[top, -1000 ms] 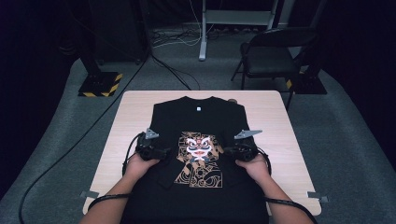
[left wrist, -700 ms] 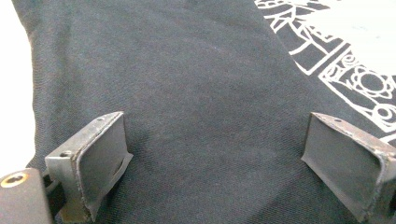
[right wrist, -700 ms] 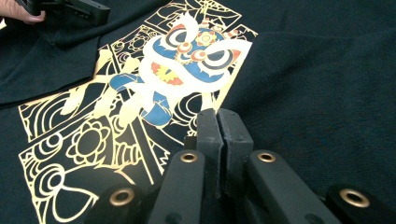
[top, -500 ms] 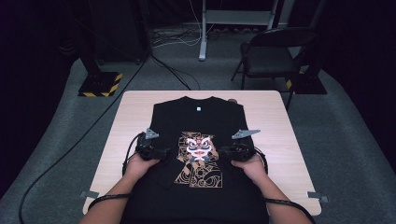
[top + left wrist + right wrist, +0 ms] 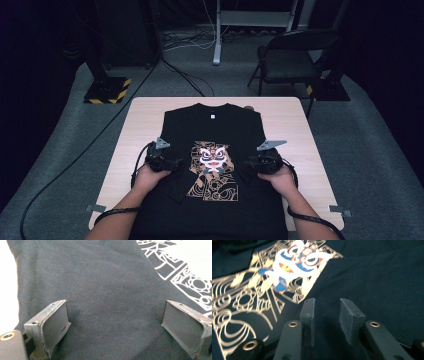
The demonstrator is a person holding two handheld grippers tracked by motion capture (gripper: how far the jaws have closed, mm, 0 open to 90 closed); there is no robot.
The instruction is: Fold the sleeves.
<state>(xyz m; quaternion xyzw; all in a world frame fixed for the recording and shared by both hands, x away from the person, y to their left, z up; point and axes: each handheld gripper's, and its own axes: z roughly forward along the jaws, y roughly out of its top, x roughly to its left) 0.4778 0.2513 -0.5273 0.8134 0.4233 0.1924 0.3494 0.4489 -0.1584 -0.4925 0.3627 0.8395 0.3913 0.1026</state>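
Black T-shirt (image 5: 220, 165): your left gripper (image 5: 120, 322) stands spread wide left of its print (image 5: 212, 170); your right gripper (image 5: 327, 315), right of it, has just been opening, nothing pinched.

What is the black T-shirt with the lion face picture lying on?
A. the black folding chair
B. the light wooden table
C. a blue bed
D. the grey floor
B: the black T-shirt with the lion face print lies spread flat on the light wooden table, whose bare top shows on both sides of it in the high view.
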